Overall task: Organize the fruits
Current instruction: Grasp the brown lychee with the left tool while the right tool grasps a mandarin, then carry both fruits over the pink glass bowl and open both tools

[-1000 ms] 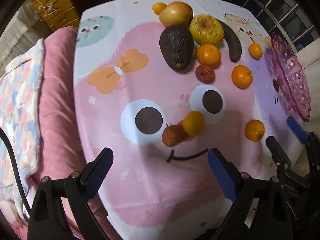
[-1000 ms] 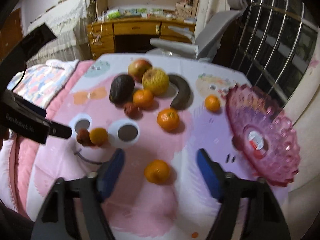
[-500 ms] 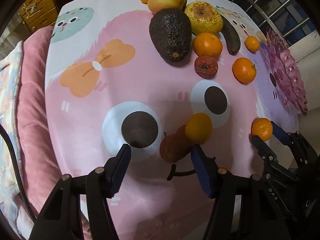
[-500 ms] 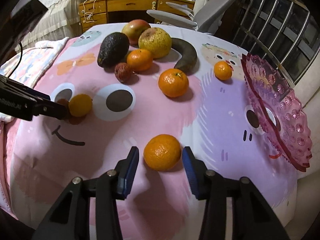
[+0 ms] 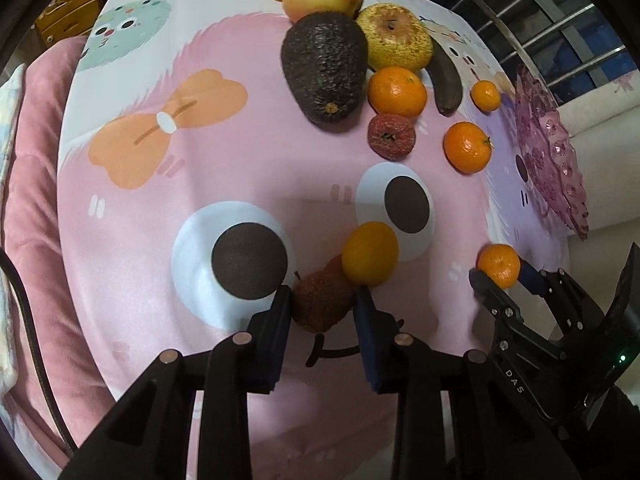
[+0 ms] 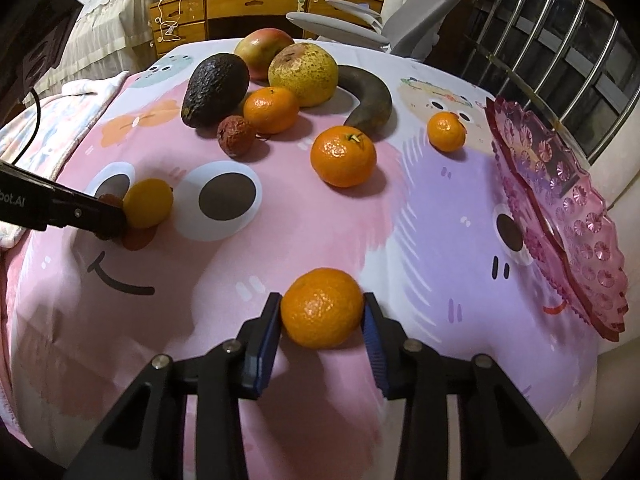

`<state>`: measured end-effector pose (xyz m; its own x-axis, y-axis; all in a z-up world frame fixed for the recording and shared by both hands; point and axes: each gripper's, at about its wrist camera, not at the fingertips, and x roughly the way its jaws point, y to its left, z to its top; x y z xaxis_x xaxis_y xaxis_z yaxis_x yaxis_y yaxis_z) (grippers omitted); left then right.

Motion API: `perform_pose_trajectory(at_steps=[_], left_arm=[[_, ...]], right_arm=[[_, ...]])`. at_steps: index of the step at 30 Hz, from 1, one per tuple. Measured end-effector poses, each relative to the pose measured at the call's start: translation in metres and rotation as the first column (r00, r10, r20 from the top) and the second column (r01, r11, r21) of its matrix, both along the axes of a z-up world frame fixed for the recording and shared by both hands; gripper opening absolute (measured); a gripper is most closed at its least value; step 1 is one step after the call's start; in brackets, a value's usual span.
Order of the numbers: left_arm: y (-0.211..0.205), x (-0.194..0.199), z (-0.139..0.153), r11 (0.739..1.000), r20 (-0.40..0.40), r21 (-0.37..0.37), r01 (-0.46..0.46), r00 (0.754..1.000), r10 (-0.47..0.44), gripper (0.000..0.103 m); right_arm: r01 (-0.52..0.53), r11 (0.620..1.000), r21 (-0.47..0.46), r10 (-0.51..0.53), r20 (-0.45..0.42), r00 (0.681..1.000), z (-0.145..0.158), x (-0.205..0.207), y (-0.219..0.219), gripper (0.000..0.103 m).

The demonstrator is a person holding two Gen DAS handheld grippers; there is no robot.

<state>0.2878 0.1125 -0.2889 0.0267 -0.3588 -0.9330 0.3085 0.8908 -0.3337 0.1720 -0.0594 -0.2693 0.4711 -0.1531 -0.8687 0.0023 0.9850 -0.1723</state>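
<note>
Both grippers closed onto fruit on the cartoon tablecloth (image 6: pixel 420 208)

Pink glass plate (image 6: pixel 568 216) overhangs the right edge, open cloth before it; left gripper (image 5: pixel 322 300) pinches a brownish-red fruit (image 5: pixel 320 300) touching a yellow-orange fruit (image 5: pixel 371 253); right gripper (image 6: pixel 322 312) pinches a mandarin (image 6: pixel 322 308) near the front edge

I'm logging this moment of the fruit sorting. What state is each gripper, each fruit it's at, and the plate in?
left gripper: jaws closed around the reddish-brown fruit
reddish-brown fruit: on the cloth, touching the yellow-orange fruit
yellow-orange fruit: free, on the cloth
right gripper: jaws closed on the mandarin
mandarin: gripped; whether lifted, cannot tell
pink glass plate: holds no fruit
</note>
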Motion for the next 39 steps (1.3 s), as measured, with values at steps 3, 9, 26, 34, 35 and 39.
perform_pose_trajectory(at_steps=[3,9,26,34,35,39], left_arm=[[0.008,-0.002,0.006,1.0,-0.004,-0.004,-0.029,1.0,0.029,0.029],[0.01,-0.012,0.028,0.997,0.009,-0.033,-0.068,0.998,0.068,0.029],[-0.026,-0.092,0.092,0.977,0.1,-0.032,-0.209,0.972,0.211,0.029],[-0.09,-0.124,0.115,0.962,0.14,-0.061,-0.267,0.952,0.273,0.029],[-0.098,-0.126,0.118,0.964,0.149,-0.062,-0.26,0.952,0.266,0.029],[-0.135,-0.131,0.133,0.973,0.202,-0.069,-0.22,0.952,0.23,0.029]], right_arm=[[0.031,0.999,0.034,-0.03,-0.027,0.999,0.001,-0.004,-0.003,0.039],[0.09,0.988,0.129,-0.08,-0.084,0.993,0.005,-0.019,-0.009,0.039],[-0.057,0.968,0.244,0.064,-0.021,0.998,0.054,-0.043,-0.053,0.039],[-0.232,0.94,0.252,0.231,0.034,0.972,0.087,-0.048,-0.094,0.039],[-0.243,0.937,0.252,0.241,0.039,0.97,0.09,-0.047,-0.098,0.039],[-0.281,0.926,0.251,0.277,0.051,0.959,0.102,-0.048,-0.124,0.039]])
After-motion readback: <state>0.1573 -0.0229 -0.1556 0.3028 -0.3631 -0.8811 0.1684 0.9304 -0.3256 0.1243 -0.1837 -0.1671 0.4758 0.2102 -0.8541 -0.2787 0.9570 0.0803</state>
